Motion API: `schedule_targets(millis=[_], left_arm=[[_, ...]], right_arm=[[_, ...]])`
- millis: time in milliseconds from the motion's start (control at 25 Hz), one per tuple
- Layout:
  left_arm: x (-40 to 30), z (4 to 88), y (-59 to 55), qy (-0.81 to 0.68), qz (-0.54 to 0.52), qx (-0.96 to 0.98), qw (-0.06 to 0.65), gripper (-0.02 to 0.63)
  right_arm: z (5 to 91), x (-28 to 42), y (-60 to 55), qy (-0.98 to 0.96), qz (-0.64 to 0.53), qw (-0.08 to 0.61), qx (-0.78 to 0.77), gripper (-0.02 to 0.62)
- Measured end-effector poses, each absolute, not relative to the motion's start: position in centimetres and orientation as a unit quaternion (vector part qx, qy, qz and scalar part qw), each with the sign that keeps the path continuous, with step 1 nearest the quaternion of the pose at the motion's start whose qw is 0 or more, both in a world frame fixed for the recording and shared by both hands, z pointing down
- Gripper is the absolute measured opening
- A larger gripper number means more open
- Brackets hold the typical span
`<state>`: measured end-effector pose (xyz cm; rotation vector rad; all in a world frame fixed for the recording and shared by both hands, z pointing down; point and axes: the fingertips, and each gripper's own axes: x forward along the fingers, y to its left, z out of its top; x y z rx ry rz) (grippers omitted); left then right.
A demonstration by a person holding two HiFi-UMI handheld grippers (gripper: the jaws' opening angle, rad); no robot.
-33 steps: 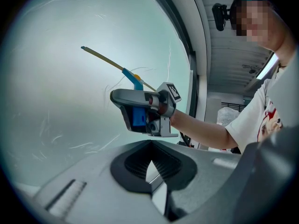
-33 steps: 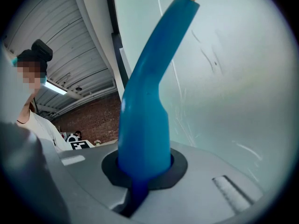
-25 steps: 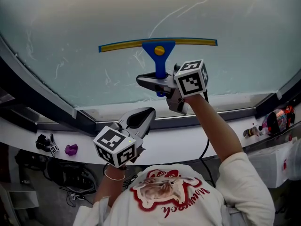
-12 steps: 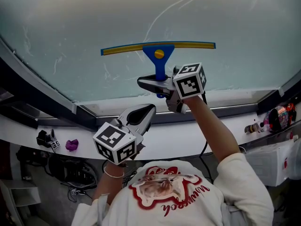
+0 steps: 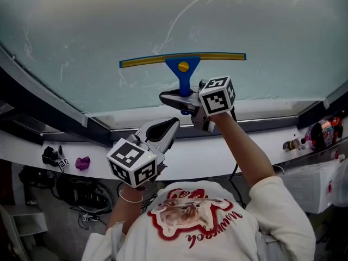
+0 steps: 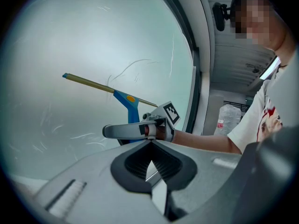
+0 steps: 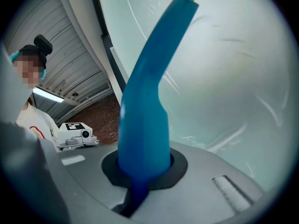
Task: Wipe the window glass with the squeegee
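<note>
Squeegee [image 5: 183,64] on window glass [image 5: 81,37], right hand-held gripper [image 5: 169,97] clamping it (blue handle)

**Glossy plastic, smeared glass**

The squeegee [image 5: 184,72] is showing smooth, glossy blue plastic at its handle, its blade strip a duller yellow. The window glass [image 5: 81,31] is looking smooth but smeared — pale streaks are catching light. The left gripper [image 6: 150,143] is wearing matt grey plastic with black ribbed pads [image 6: 135,162].

A: Head view?
B: Overhead, looking steeply down at window glass [image 5: 81,26], mid-range.
A: Gripper views?
B: Left stands back, facing the glass; right sits close on the squeegee [image 7: 142,106] handle. All three share both.
</note>
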<state>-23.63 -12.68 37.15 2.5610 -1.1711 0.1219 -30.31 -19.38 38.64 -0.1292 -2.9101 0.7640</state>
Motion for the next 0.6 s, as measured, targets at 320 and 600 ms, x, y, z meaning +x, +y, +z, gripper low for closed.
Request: schedule_targets(millis=[320, 600], left_arm=[[-23.7, 38.1, -12.5, -0.414, 0.048, 0.893, 0.171, 0.0], [-23.6, 39.2, -12.3, -0.417, 0.054, 0.889, 0.183, 0.0]], right_arm=[[41.5, -30.1, -19.1, -0.959, 0.271, 0.074, -0.041, 0.028], [43.6, -30.0, -18.8, -0.954, 0.287, 0.073, -0.042, 0.028]])
